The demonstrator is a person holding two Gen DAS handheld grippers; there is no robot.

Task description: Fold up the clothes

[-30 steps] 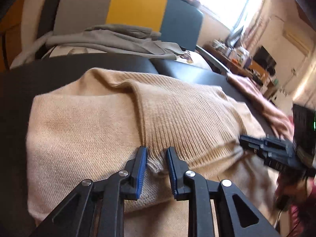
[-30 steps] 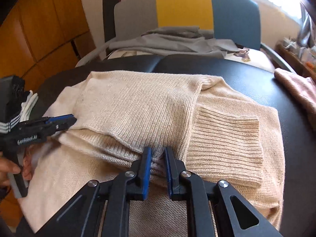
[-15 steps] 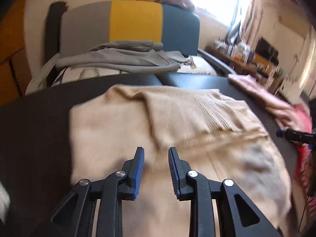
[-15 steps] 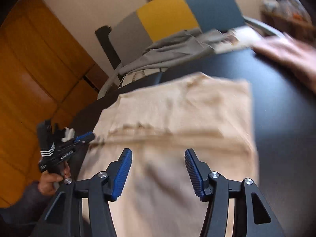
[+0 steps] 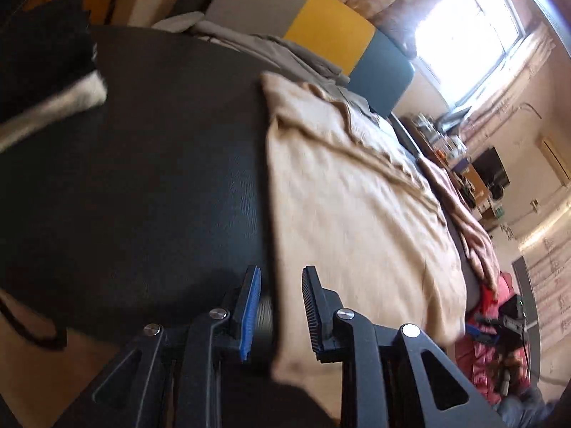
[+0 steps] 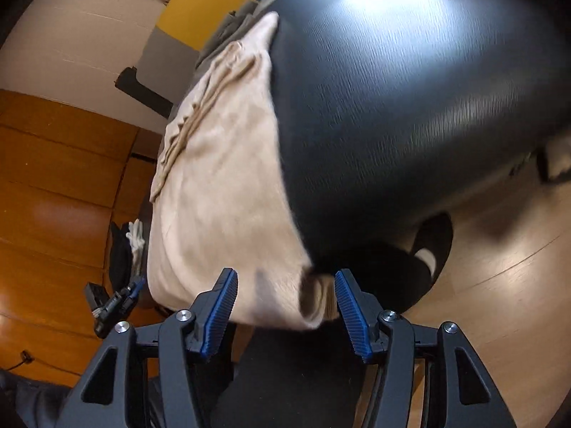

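Note:
A beige knit sweater (image 5: 357,214) lies flat on the round black table (image 5: 160,178), its sleeves folded in across the body. My left gripper (image 5: 280,306) is open at the table's near edge, and the sweater's near left hem corner hangs between its fingers. My right gripper (image 6: 285,306) is open wide around the near right hem corner of the sweater (image 6: 221,178), which droops over the table (image 6: 410,89) rim. Neither pair of jaws presses the cloth. Both views are blurred.
Behind the table stands a chair (image 5: 328,25) with a grey, yellow and blue back, grey clothes (image 5: 271,46) draped on it. A pink garment (image 5: 464,221) lies at the table's right side, a black-and-white one (image 5: 46,82) at the left. Wooden cabinets (image 6: 53,196) stand to the left.
Both grippers let go of the folded sleeves, opened, and dropped back to the table's near edge, one at each hem corner. The right one opened wider.

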